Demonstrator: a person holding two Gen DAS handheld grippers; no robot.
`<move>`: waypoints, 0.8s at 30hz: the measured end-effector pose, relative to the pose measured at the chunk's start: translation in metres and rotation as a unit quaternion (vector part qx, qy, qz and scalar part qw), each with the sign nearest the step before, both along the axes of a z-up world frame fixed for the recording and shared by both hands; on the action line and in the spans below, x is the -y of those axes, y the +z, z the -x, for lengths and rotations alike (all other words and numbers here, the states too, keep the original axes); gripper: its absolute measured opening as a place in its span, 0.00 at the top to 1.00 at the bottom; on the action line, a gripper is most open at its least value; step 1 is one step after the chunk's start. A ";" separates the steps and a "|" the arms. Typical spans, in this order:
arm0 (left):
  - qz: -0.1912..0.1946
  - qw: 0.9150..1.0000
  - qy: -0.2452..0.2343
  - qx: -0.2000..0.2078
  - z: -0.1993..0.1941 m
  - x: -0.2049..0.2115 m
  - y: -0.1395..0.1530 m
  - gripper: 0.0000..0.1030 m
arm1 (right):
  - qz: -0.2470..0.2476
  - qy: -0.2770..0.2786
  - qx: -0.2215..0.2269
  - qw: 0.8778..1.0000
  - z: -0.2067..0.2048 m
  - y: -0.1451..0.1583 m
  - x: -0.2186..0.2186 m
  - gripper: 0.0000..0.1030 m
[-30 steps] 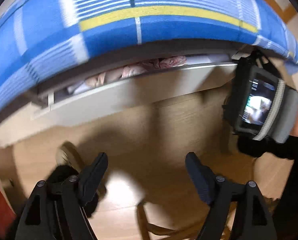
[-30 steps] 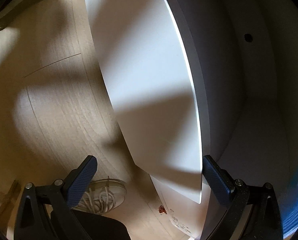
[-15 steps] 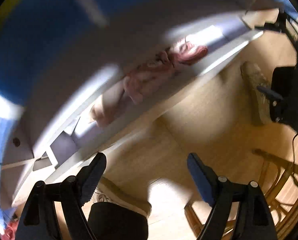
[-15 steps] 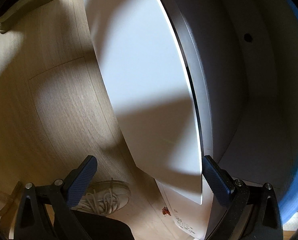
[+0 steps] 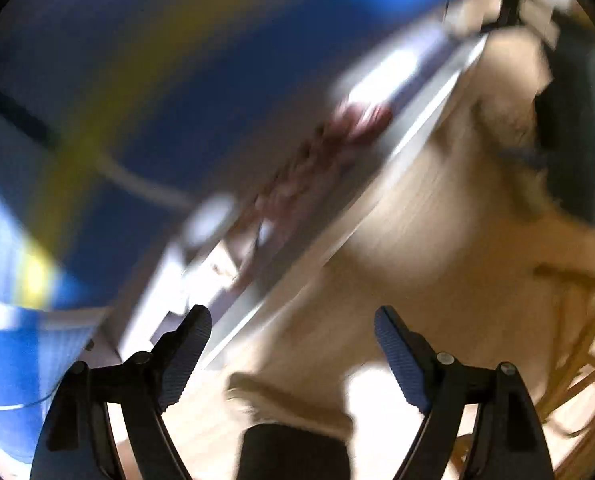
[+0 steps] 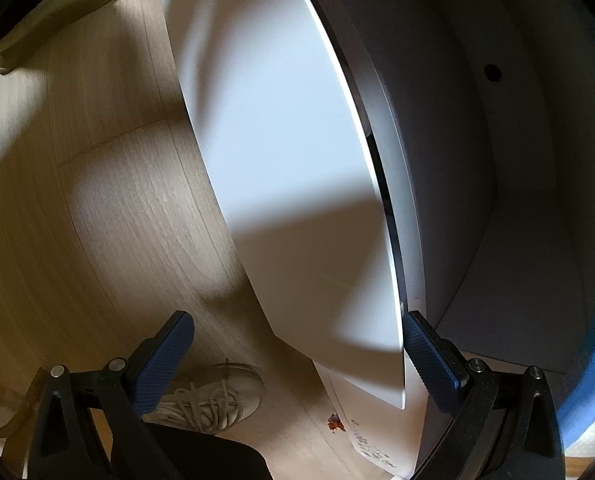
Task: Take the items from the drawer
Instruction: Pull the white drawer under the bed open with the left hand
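While the left wrist view is badly smeared by blur, it shows the drawer (image 5: 413,120) pulled out from under a blue checked cover (image 5: 225,64), its pale front edge running on a slant across the picture. Inside the drawer lies a heap of pinkish cloth (image 5: 337,136), too blurred to say what kind. Below the drawer front, over the wooden floor (image 5: 437,264), the left gripper (image 5: 293,344) has its jaws spread wide with nothing between them, well apart from the cloth. To the right of the drawer a dark device (image 5: 577,120) shows near the picture's edge. From the right wrist view the drawer front (image 6: 281,152) appears as a broad white panel, with the grey inside wall of the drawer (image 6: 497,208) beyond it. The right gripper (image 6: 297,344) stands wide open astride the near end of that panel, one pad (image 6: 421,340) just beside its edge, the other (image 6: 165,344) over the floor, gripping nothing. A pale laced shoe (image 6: 213,396) rests on the floor below the panel.
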State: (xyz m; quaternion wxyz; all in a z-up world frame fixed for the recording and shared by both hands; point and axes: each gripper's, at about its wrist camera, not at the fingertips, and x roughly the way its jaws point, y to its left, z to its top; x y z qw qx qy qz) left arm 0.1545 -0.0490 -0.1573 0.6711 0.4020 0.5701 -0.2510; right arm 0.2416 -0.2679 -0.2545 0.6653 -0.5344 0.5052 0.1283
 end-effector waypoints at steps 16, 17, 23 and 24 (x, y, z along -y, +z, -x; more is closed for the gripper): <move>-0.062 0.997 -0.037 -0.001 0.025 -0.005 -0.067 0.01 | -0.017 -0.037 -0.026 0.999 0.007 0.009 -0.007 0.00; -0.066 0.997 -0.038 -0.004 0.029 -0.006 -0.066 0.01 | -0.015 -0.039 -0.030 0.999 0.010 0.009 -0.008 0.00; -0.096 0.994 -0.059 -0.008 0.061 -0.009 -0.079 0.01 | -0.025 -0.069 -0.068 0.995 0.030 0.016 -0.016 0.00; -0.105 0.992 -0.067 -0.008 0.068 -0.010 -0.083 0.01 | -0.033 -0.078 -0.078 0.993 0.033 0.018 -0.016 0.00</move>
